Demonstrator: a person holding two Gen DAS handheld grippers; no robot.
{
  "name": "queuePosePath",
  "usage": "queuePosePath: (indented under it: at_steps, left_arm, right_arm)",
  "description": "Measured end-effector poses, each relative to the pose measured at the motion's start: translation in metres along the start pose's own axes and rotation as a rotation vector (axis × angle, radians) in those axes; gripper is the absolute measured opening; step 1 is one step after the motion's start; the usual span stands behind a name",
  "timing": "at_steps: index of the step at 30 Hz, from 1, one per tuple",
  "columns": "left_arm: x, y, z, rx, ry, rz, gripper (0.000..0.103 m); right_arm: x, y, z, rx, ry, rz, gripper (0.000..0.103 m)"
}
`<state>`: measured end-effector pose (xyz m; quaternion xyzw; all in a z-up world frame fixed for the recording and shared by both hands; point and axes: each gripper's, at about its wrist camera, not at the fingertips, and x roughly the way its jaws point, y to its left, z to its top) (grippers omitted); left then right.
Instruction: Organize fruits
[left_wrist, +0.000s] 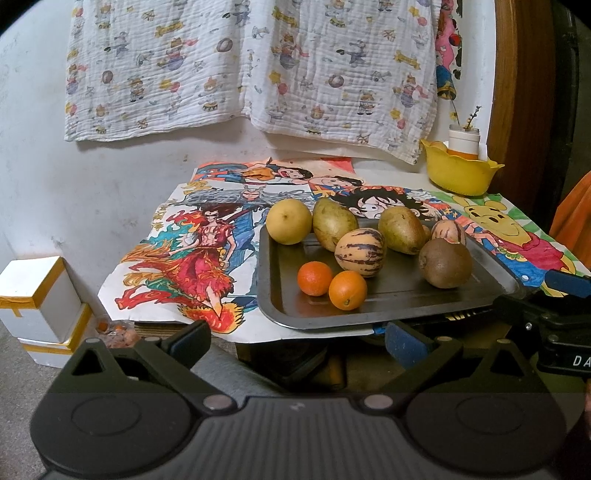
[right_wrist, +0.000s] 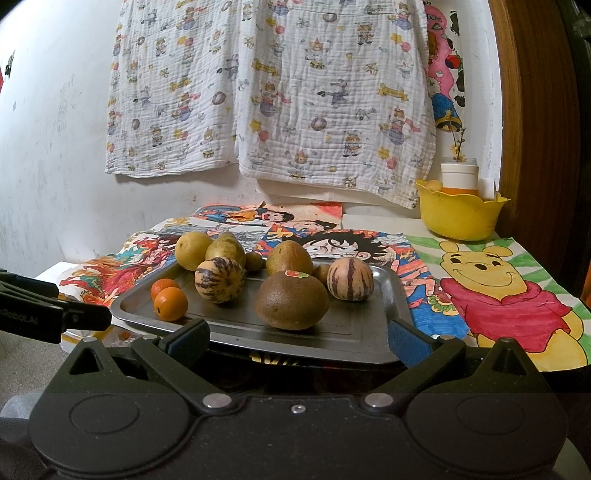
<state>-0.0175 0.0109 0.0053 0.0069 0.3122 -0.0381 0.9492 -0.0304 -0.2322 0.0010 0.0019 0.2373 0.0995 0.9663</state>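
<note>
A dark metal tray (left_wrist: 491, 273) (right_wrist: 369, 332) sits on a small table covered with cartoon drawings. On it lie two small oranges (left_wrist: 347, 290) (right_wrist: 170, 303), two striped melons (left_wrist: 361, 252) (right_wrist: 219, 280), a brown kiwi (left_wrist: 446, 263) (right_wrist: 292, 302), two green-brown pears (left_wrist: 334, 223) (right_wrist: 289, 257) and a yellow round fruit (left_wrist: 289, 221) (right_wrist: 193, 250). My left gripper (left_wrist: 299, 341) is open and empty, in front of the tray's near edge. My right gripper (right_wrist: 299, 339) is open and empty, at the tray's front rim.
A yellow bowl (left_wrist: 460, 173) (right_wrist: 460, 214) holding a white jar stands at the table's back right. A patterned cloth (left_wrist: 251, 70) hangs on the wall behind. White boxes (left_wrist: 35, 299) are stacked on the floor at left. A wooden frame (left_wrist: 524, 92) rises at right.
</note>
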Motion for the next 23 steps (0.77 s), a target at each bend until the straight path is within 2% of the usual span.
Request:
queuePosePath:
  at_steps: [23]
  left_arm:
    - [-0.0004, -0.0025, -0.0014, -0.002, -0.003, -0.007, 0.102]
  right_arm:
    - [0.0007, -0.0002, -0.0005, -0.003, 0.000, 0.001, 0.102]
